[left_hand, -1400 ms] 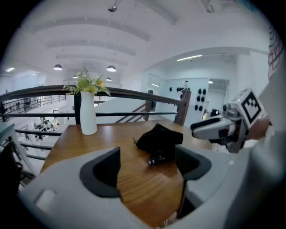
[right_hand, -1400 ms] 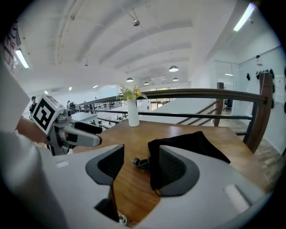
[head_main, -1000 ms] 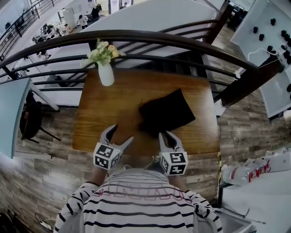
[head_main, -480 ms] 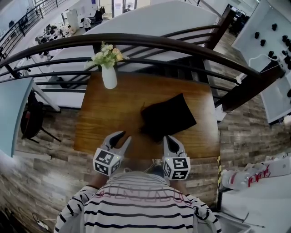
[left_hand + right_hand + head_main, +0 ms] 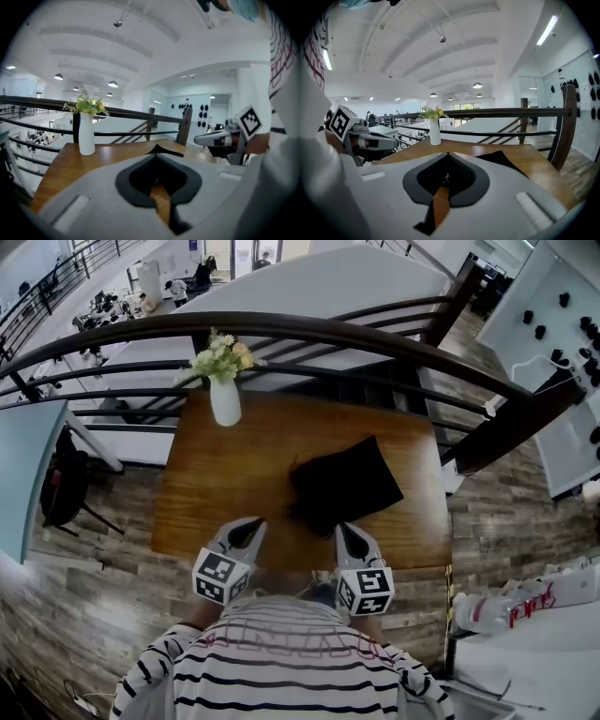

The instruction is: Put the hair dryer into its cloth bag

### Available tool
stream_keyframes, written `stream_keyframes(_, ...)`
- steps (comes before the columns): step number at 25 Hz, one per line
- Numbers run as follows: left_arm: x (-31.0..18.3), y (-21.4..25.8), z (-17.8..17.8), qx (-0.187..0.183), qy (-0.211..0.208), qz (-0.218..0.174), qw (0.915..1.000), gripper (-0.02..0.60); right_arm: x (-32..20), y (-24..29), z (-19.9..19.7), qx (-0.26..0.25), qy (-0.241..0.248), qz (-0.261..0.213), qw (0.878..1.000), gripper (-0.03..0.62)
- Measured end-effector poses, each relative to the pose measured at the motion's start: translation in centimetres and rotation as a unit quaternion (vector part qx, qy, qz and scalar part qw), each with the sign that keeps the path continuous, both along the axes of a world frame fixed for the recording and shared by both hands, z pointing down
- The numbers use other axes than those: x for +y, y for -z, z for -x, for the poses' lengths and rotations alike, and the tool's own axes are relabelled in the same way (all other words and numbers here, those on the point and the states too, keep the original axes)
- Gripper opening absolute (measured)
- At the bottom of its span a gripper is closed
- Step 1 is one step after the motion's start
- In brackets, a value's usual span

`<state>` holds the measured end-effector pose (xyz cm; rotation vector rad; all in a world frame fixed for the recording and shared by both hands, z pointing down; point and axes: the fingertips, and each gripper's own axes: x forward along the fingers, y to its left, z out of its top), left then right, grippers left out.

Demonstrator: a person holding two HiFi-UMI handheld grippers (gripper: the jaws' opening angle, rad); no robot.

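A black cloth bag (image 5: pixel 345 486) lies bulging on the wooden table (image 5: pixel 211 474), right of centre; no hair dryer shows outside it. My left gripper (image 5: pixel 255 523) hovers at the table's near edge, left of the bag and apart from it. Its jaws have just been closing and now stand shut with nothing between them (image 5: pixel 156 146). My right gripper (image 5: pixel 343 529) is just in front of the bag's near edge, also shut and empty (image 5: pixel 448 153). In the right gripper view the bag (image 5: pixel 502 159) lies ahead to the right.
A white vase with flowers (image 5: pixel 225 399) stands at the table's far left corner. A dark curved railing (image 5: pixel 309 324) runs behind the table, with a drop beyond it. A white counter with bottles (image 5: pixel 525 601) is at the right.
The left gripper's jaws have gone from wide open to shut. The right gripper's jaws have also come together. Both hands have stayed near the table's front edge.
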<state>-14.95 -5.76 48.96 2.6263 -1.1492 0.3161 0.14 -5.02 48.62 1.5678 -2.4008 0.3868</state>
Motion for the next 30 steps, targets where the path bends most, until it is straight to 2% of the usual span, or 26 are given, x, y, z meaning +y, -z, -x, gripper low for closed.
stream_keyframes(15, -0.2, -0.6, 0.9, 0.004, 0.02, 0.013, 0.9997, 0.003, -0.2, -0.9, 0.8, 0.009, 0.01, 0.017, 1.0, 0.001)
stream_keyframes(30, -0.1, -1.4, 0.4, 0.0, 0.015, 0.024, 0.9996, 0.003, -0.1, -1.5, 0.9, 0.007, 0.014, 0.025, 1.0, 0.002)
